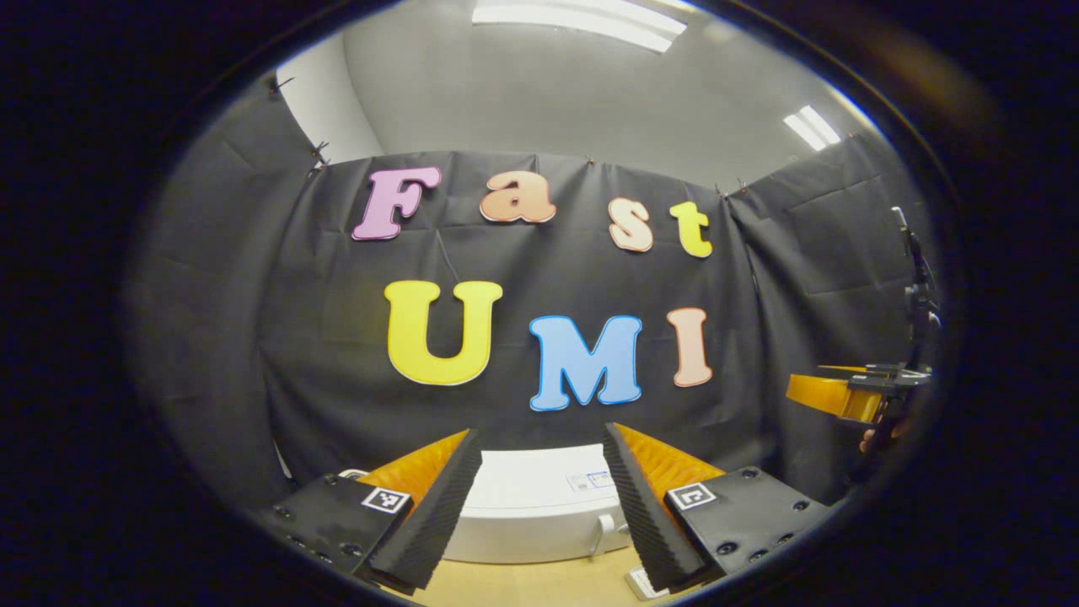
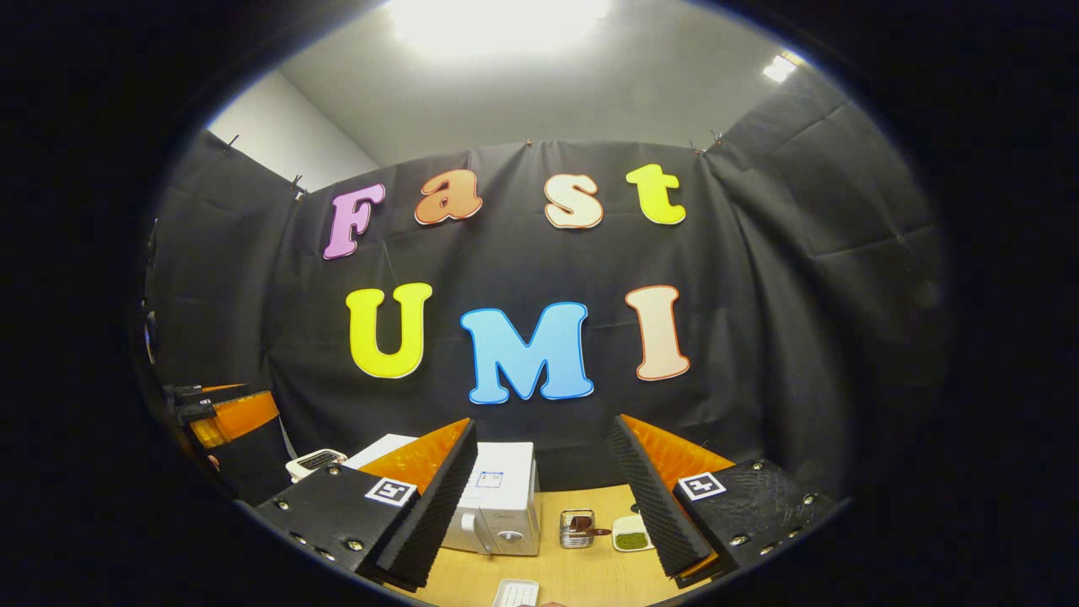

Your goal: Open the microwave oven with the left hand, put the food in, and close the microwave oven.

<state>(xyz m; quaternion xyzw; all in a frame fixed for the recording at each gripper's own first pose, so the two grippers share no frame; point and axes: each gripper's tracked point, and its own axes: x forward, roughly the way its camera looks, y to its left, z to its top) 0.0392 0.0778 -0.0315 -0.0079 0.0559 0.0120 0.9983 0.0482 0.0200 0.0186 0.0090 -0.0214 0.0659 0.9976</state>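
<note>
The white microwave point(image 1: 539, 502) sits low between the fingers of my left gripper point(image 1: 541, 434), which is open, holds nothing and hangs above and before it. In the right gripper view the microwave point(image 2: 499, 506) stands on the wooden table point(image 2: 590, 577) with its door closed and a round knob point(image 2: 510, 535) low on the front. Right of it lies a small white dish of green food point(image 2: 630, 537). My right gripper point(image 2: 544, 423) is open and holds nothing, raised above the table. Each gripper shows at the edge of the other's view: the right gripper point(image 1: 851, 396) and the left gripper point(image 2: 223, 419).
A small glass cup point(image 2: 577, 529) with something brown in it stands between the microwave and the dish. A white tray point(image 2: 516, 593) lies at the table's near edge. A small white appliance point(image 2: 316, 462) sits left of the microwave. Black cloth walls close the booth.
</note>
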